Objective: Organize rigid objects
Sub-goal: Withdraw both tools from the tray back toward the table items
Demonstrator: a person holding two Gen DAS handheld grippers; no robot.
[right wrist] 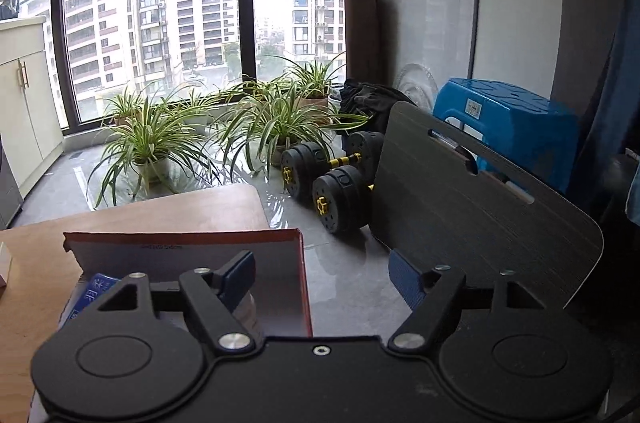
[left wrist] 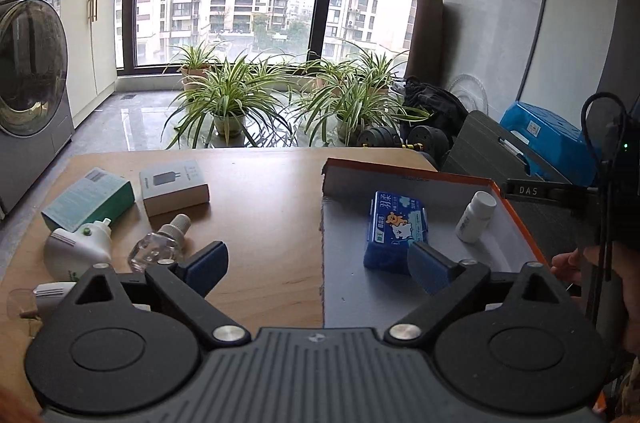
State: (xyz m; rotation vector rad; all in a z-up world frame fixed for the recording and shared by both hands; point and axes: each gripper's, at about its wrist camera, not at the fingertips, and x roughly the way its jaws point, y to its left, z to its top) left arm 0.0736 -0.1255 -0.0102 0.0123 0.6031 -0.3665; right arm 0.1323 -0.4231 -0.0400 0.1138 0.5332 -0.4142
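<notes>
Two items are already placed in the orange-rimmed cardboard box point(left wrist: 516, 219): blue tissue pack point(left wrist: 396, 227), white pill bottle point(left wrist: 476, 217). Five remain on the wooden surface point(left wrist: 260, 223): green carton point(left wrist: 90, 199), grey carton point(left wrist: 174, 187), white plug-in diffuser point(left wrist: 78, 247), clear refill bottle point(left wrist: 160, 243), and an unidentifiable white piece at the picture's edge. Left hand-held gripper point(left wrist: 318, 265) and right hand-held gripper point(right wrist: 322, 277) are released, nothing grasped.

1. The wooden table point(left wrist: 264, 207) lies bare between the orange-edged box point(left wrist: 404, 175) and the left cluster.
2. That cluster crowds the left: green carton point(left wrist: 88, 199), grey carton point(left wrist: 174, 187), white plug-in device point(left wrist: 78, 247), clear refill bottle point(left wrist: 158, 243).
3. Inside the box, a blue tissue pack point(left wrist: 396, 227) and white bottle point(left wrist: 476, 217) stand apart, with floor free between them.
</notes>
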